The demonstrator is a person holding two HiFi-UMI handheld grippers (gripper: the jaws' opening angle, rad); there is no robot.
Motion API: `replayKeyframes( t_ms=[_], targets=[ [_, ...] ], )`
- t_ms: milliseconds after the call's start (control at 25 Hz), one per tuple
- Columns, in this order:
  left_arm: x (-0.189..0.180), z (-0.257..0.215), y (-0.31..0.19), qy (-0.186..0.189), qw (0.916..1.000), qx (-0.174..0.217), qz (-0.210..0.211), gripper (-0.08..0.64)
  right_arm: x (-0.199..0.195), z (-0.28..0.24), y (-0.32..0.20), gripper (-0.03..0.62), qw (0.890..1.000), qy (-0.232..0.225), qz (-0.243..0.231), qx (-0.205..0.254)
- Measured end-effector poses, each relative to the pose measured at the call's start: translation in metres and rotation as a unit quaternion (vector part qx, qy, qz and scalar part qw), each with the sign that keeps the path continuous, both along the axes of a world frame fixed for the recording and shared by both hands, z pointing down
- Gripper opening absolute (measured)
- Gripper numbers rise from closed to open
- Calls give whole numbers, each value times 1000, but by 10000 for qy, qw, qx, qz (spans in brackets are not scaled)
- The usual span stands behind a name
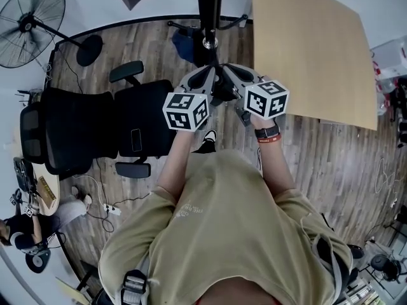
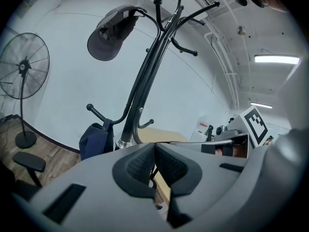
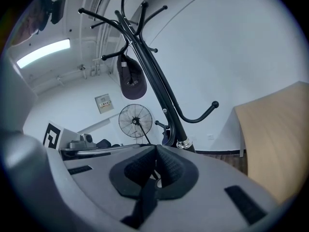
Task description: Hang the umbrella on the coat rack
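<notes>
1. L claw [image 2: 154,154] is clenching, pads pressing together. A thin dark line is showing in the slit under them, can't tell what.
2. R claw [image 3: 155,156] is gripping a dark strap [image 3: 146,199], which is hanging down from btwn its pads.
3. Head view: both claws are hovering side by side, tips close against the tall black metal coat rack [image 1: 208,5].
4. Umbrella body isn't showing clearly in any view.
5. Dark grey cap [image 2: 108,33] is hanging on an upper hook, navy blue bag [image 2: 94,139] on a low hook.
6. Light wood desk [image 1: 311,43] is standing just right of the rack, black office chair [image 1: 95,129] to the left.
</notes>
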State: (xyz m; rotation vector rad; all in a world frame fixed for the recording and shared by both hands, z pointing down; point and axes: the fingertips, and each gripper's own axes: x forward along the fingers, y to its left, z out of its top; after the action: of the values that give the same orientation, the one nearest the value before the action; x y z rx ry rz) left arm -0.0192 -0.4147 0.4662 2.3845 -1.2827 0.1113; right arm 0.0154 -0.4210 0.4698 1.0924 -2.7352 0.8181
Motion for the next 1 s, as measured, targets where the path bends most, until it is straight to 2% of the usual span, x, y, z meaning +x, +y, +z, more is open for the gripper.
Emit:
replayKeyframes(
  t_ms=[600,1000],
  targets=[
    [-1,19,-5,-63,9998,-182,-23,25,1,21,-6,18,9994,342,32,3],
    [1,33,1,8,9994,-299,183,25,-4,34,1,18,9993,340,-35,-116]
  ],
)
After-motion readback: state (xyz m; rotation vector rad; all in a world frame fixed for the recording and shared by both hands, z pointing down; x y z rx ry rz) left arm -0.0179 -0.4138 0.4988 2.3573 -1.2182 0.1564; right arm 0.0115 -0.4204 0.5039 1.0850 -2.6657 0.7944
